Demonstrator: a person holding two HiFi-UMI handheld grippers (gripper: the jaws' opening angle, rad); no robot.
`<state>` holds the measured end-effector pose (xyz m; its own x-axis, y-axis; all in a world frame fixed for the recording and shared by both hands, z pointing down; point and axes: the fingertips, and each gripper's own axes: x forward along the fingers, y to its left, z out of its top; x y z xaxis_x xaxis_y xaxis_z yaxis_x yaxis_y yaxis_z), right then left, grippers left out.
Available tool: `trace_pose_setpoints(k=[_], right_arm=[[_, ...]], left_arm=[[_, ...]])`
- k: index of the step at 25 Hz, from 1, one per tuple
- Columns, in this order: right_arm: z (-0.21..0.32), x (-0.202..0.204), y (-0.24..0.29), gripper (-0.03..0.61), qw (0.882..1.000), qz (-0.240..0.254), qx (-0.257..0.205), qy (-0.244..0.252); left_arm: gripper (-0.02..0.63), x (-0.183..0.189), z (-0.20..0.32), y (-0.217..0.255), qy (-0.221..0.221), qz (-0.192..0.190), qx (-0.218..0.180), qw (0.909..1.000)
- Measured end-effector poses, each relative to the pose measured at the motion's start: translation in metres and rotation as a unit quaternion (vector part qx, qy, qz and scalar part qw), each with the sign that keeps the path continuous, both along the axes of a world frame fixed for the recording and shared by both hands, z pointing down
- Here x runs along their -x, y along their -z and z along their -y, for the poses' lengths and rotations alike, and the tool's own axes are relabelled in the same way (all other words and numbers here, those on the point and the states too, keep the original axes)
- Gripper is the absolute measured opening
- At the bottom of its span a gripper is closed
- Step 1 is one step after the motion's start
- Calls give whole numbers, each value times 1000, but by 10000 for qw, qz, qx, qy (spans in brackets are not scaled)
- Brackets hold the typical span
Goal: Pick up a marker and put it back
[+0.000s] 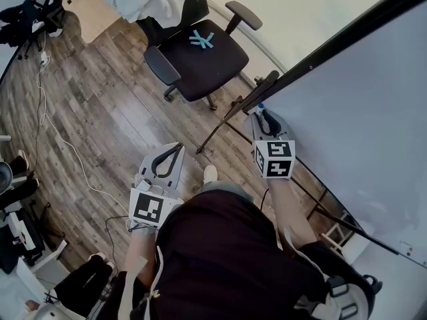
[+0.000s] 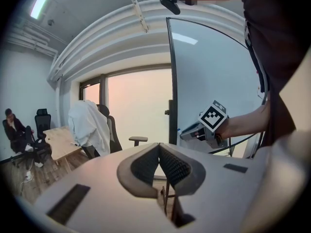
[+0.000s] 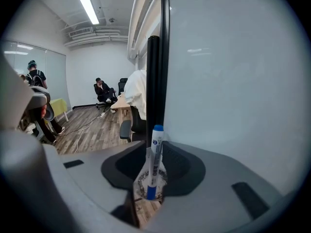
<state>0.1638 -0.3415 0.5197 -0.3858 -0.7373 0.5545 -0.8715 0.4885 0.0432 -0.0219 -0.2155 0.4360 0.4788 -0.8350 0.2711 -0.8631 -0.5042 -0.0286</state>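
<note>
**Marker standing between the right tool's jaws at the whiteboard's edge**

The right tool (image 3: 155,154) has its jaws spread only slightly wider than the marker (image 3: 154,161). The marker stands nearly upright between the pads, just beside the dark frame (image 3: 153,81) at the whiteboard's (image 3: 233,81) edge. The pads seem just clear of the barrel, though the view is too close to rule out contact.

Judged as an ordinary dry-erase pen, the marker should be light, stiff and smooth-sided. It would likely pivot or slip if pinched near an end. The middle of the barrel, where the pads sit now, looks like the best hold, with gentle pressure.

The marker is a slim white cylinder with a blue cap on top, a blue base and small print down its side.

The left tool (image 2: 159,147), pressed together on nothing, hangs well apart from the whiteboard.
</note>
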Motion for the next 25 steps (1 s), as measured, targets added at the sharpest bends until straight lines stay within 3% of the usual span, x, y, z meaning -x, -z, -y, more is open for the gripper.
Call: trace_pose_setpoints(k=[12,25], right_arm=[[-4,1,2,78,9997,-229,-31,36],[-21,16,47,78,9958,-563,-721,40]], left_arm=[[8,14,-13,3,150,-50,-36,9999],[8,38,-40,16,283,-135,-232,9992]])
